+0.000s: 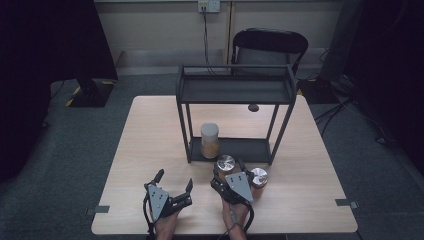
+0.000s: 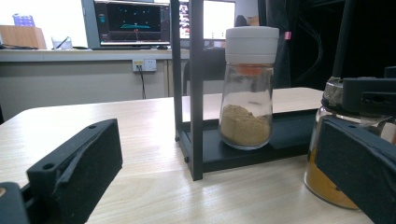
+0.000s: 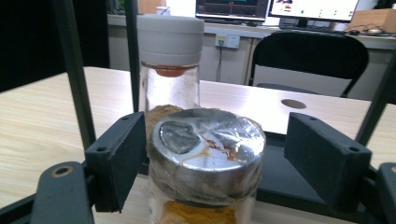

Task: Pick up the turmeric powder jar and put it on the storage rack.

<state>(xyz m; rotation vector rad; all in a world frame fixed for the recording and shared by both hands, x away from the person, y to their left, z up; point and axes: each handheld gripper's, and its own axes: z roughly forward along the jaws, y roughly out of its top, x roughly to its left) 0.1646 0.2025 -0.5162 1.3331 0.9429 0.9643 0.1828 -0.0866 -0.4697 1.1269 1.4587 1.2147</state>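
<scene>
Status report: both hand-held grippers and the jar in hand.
Left hand-held gripper open, idle on table. Right hand-held gripper around silver-lid jar, one pad touching, other apart. Rack and white-cap jar directly beyond.

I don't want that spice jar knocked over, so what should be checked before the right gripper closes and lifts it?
1. Metal-lid jar sits between the jaws of the right gripper: ok.
2. Both pads press on the jar: not ok; a gap shows at the right pad, while the left pad looks close or touching.
3. Jar stands upright on the table: ok.
4. Second metal-lid jar close beside the gripper, with room for the jaw: cannot tell.
5. Lower shelf has free space beside the white-lid jar: ok.
6. Left gripper is open and out of the way: ok.
</scene>
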